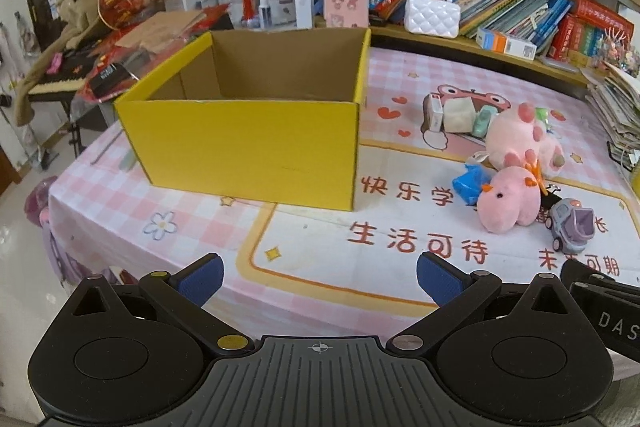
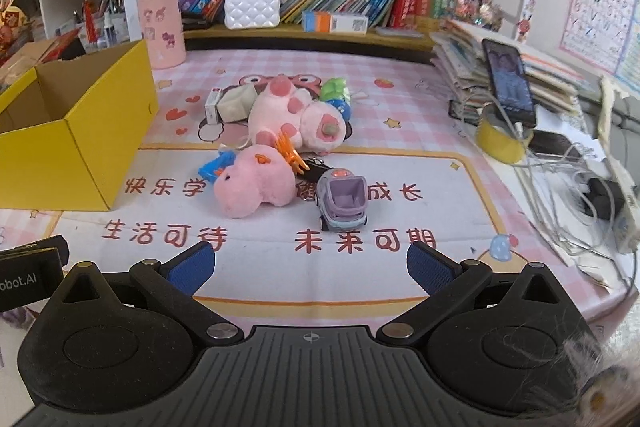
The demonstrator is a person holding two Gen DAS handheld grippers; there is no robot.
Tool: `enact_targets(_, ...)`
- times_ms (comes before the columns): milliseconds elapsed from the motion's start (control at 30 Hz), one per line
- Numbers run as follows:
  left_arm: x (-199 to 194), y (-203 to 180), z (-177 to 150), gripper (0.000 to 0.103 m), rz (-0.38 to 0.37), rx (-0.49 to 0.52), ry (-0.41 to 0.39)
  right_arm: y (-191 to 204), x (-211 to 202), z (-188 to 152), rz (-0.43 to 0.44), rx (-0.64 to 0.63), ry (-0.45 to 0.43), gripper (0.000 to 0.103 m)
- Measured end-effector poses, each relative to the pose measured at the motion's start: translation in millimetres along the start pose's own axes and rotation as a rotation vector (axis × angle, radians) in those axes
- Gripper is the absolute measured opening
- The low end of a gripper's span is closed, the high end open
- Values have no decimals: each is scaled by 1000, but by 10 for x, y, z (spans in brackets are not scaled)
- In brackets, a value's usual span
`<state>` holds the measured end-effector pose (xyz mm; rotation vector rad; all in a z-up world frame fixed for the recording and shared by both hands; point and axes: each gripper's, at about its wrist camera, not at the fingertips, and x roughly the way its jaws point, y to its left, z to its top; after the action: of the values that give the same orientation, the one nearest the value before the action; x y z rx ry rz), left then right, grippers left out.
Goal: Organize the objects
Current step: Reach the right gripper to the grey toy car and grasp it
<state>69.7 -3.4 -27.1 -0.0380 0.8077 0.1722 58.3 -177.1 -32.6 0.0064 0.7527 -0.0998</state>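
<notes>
An open yellow cardboard box [image 1: 248, 143] stands on the pink table cover; its inside looks empty. It also shows at the left of the right wrist view [image 2: 80, 147]. A pile of toys lies to its right: a small pink plush [image 2: 250, 187], a bigger pink plush [image 2: 296, 119], a purple toy car [image 2: 344, 201], a blue toy [image 2: 216, 165]. In the left wrist view the small plush [image 1: 506, 201] and the car [image 1: 570, 227] lie at the right. My left gripper [image 1: 320, 281] is open and empty, short of the box. My right gripper [image 2: 310, 267] is open and empty, short of the car.
A bookshelf with a white handbag [image 2: 252, 9] runs along the back. A pink canister [image 2: 162, 27] stands beside the box. A stack of papers with a phone [image 2: 508, 83], a tape roll [image 2: 502, 141] and cables lie at the right.
</notes>
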Motion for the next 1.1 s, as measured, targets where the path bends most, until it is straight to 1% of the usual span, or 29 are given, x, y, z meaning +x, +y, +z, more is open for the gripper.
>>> enact_targets(167, 125, -149, 37, 103, -2, -29, 30, -180, 227, 102, 55, -3, 17, 103)
enact_targets(300, 212, -252, 70, 103, -4, -56, 49, -291, 410, 186, 75, -25, 15, 100)
enact_targets(333, 227, -276, 78, 103, 1, -63, 52, -318, 458, 201, 78, -30, 18, 96)
enact_targets(367, 236, -298, 86, 103, 8, -70, 53, -342, 511, 217, 82, -36, 25, 90)
enact_targets(467, 263, -351, 107, 103, 31, -82, 53, -394, 661, 237, 102, -53, 67, 81)
enact_targets(567, 294, -381, 126, 103, 48, -94, 64, -427, 764, 251, 118, -64, 79, 80)
enact_targets(733, 339, -398, 164, 103, 49, -115, 95, -445, 917, 259, 136, -95, 96, 81)
enact_targets(800, 330, -406, 185, 103, 45, -120, 86, -435, 980, 275, 146, -106, 107, 80)
enact_targets(900, 323, -445, 222, 103, 45, -123, 70, -421, 1046, 317, 160, -117, 102, 80)
enact_targets(1000, 337, -510, 261, 103, 53, -109, 62, -402, 1128, 355, 170, -136, 95, 77)
enact_targets(1033, 343, -537, 274, 103, 51, -103, 60, -397, 1161, 365, 171, -141, 94, 74)
enact_targets(1100, 355, -585, 301, 103, 43, -91, 55, -391, 1237, 380, 175, -152, 103, 63)
